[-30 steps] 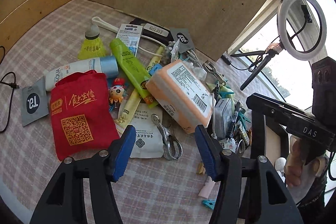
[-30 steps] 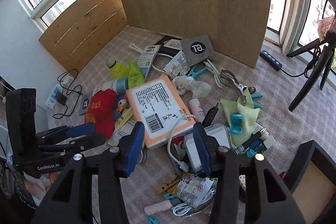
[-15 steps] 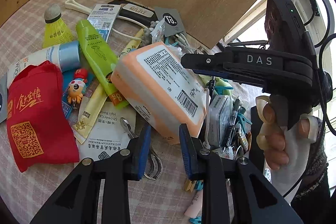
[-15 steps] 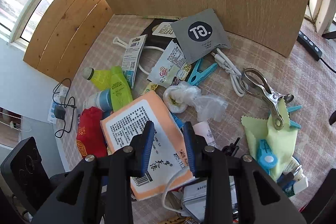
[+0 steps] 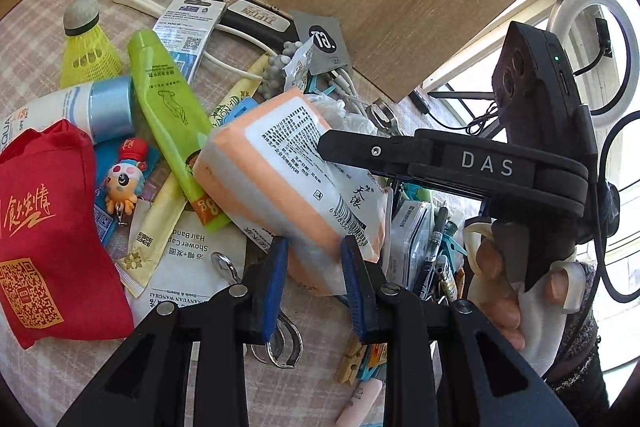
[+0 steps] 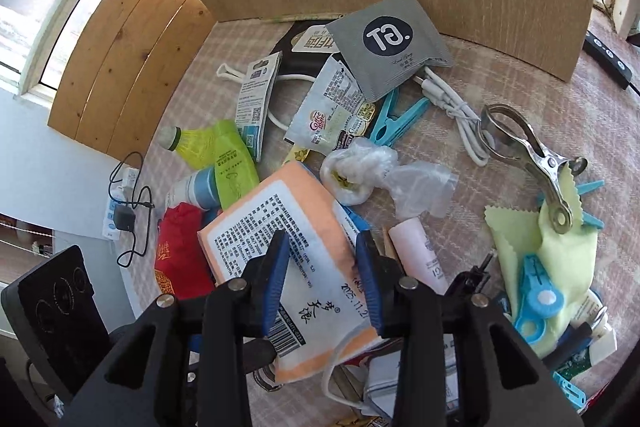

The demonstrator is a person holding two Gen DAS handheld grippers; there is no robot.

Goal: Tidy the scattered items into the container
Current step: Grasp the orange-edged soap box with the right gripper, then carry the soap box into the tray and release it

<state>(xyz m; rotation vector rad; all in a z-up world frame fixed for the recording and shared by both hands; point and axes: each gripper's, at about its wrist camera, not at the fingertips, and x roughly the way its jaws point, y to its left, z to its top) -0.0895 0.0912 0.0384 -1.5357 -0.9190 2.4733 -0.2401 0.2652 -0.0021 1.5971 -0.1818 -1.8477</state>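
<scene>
Both claws lowered onto orange pack | metal clip: right view only

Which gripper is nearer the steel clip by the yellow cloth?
Right gripper: jaws opening around the orange tissue pack, left of the steel clip; left gripper clamps that pack's corner, farther off.

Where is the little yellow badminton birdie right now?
In the left wrist view the yellow birdie stands at the far left edge of the pile, cork end up, beside the green tube and just above the white-and-blue sunscreen tube.
</scene>
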